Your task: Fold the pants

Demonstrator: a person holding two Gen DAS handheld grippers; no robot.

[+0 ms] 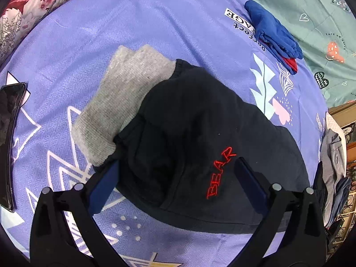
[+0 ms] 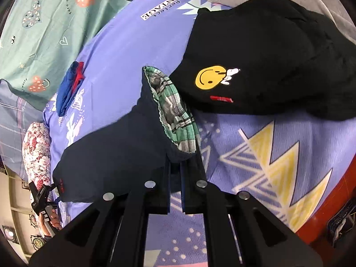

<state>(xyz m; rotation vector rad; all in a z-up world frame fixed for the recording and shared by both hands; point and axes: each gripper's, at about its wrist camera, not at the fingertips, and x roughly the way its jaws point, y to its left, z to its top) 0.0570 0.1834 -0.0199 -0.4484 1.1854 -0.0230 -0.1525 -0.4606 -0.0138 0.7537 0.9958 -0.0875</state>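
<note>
My right tongs (image 2: 175,155) pinch the dark pants (image 2: 115,146) edge w/ plaid lining, lifted off the bed (image 2: 255,151); pants run away to the left. Left tongs (image 1: 178,178) wide, empty, over them.

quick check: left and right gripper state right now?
Left gripper: open, jaws wide apart over the black BEAR pants, gripping nothing.
Right gripper: shut on the dark pants' waistband.

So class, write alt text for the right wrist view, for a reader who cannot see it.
The right gripper is shut on the edge of dark pants with a green plaid lining, over a purple bedsheet. A black garment with a yellow smiley lies beyond.
</note>
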